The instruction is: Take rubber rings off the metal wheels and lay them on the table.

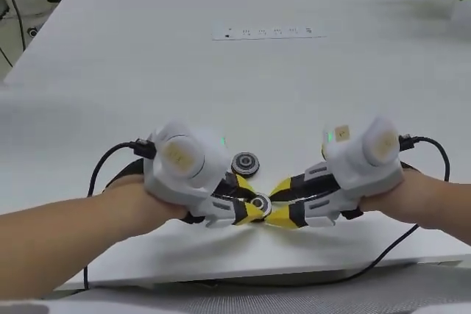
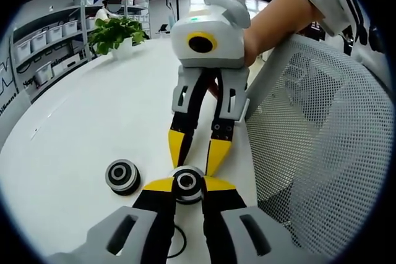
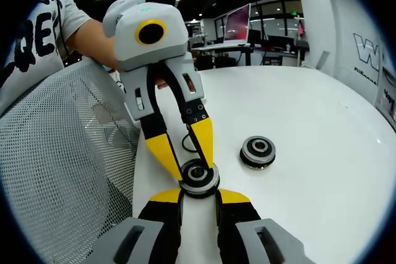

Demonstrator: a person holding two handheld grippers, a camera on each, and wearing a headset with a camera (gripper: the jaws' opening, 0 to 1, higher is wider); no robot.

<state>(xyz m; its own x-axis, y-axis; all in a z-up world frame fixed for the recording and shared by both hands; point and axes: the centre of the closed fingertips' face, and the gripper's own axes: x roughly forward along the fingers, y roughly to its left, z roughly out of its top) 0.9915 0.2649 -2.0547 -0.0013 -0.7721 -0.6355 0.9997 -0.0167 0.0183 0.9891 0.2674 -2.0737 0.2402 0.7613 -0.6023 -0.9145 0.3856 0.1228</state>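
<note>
hard to read in the head view: both sets of yellow tips crossing over the wheel (image 1: 257,202) at lower centre, contact blurred. half hidden under the left gripper's (image 2: 187,183) jaws at the bottom of its view, a thin black ring (image 2: 182,239) flat on the table (image 2: 74,128). cut off at the right frame edge, a mesh chair (image 2: 322,153) beside the table edge. cannot tell whether the wheel rests on the table or hangs just above it, nor whether rubber sits on its rim.

left gripper pinching the wheel, one yellow tip on each side, at lower centre of its view. right gripper (image 2: 195,156) pointing the opposite way, jaws a little apart, tips at the wheel's far rim; cannot tell whether clamped on it or merely touching. second wheel (image 2: 122,176) lying flat on the table, just left of the pinched one, apart from both grippers, dark band round its rim.
</note>
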